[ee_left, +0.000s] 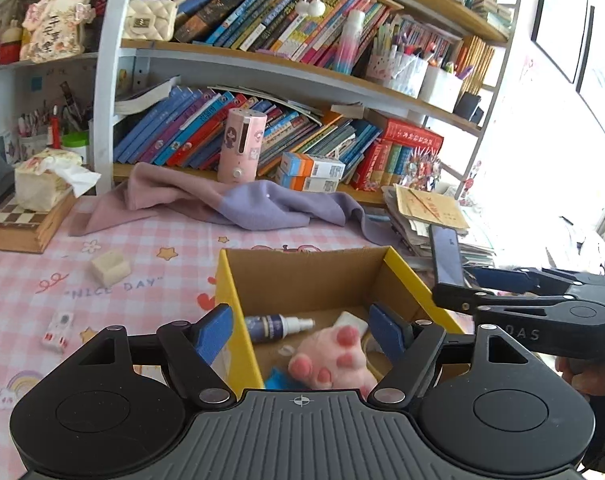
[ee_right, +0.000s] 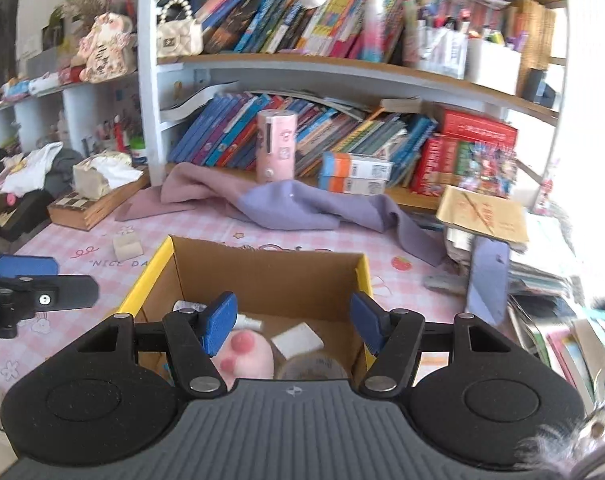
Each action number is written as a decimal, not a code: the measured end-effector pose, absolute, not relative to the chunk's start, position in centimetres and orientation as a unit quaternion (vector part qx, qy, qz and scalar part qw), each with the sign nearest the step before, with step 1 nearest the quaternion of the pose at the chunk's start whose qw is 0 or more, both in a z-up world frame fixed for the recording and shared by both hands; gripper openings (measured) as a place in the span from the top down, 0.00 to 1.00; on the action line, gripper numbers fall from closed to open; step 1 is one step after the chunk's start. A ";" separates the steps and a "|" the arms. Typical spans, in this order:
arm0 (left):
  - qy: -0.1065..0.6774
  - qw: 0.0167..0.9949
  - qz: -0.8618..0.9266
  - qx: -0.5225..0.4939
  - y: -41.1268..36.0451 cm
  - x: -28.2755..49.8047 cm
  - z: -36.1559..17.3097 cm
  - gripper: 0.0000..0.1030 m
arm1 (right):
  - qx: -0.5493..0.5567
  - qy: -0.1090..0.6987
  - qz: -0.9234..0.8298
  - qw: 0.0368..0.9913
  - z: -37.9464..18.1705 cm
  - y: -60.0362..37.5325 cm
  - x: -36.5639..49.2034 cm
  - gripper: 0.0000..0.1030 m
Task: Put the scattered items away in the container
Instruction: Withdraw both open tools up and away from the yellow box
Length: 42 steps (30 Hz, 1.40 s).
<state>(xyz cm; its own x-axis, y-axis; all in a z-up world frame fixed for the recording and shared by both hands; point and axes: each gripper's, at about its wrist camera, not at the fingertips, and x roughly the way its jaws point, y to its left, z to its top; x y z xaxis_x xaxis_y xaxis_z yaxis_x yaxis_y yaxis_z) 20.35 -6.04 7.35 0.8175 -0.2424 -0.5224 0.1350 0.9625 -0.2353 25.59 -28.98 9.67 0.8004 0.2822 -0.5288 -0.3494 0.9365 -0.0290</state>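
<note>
**Both claws empty over a part-filled box**

Nearest the lens, the left claw [ee_left: 302, 334] stands wide and empty above the cardboard box [ee_left: 302, 276], straddling its yellow left wall. The right claw [ee_right: 292, 322] is likewise spread, holding nothing. Inside lie a soft plush paw [ee_left: 334, 358] and a spray bottle [ee_left: 278, 326]. Left on the counter [ee_left: 154, 240] are a cream block [ee_left: 110, 268] and a small white packet [ee_left: 58, 330], both probably light and rigid; grip across their short sides. Open cloth surrounds them, well apart from the box.
</note>
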 end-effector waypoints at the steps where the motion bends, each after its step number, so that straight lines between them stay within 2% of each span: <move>1: 0.285 0.949 -0.101 -0.094 -5.8 19.8 7.3 0.25 | -0.058 0.267 0.159 0.949 9.7 -29.1 24.8 0.40; 23: 0.300 0.944 -0.101 -0.087 1.6 6.4 4.6 0.23 | -0.004 0.267 0.046 0.962 7.5 -26.1 7.8 0.41; 33: 0.322 0.941 -0.082 -0.066 3.6 1.4 2.9 0.21 | -0.001 0.303 0.060 0.951 5.0 -22.8 1.9 0.41; 42: 0.339 0.937 -0.062 -0.059 5.2 -1.0 2.3 0.21 | -0.028 0.333 0.111 0.936 4.0 -19.1 -0.1 0.41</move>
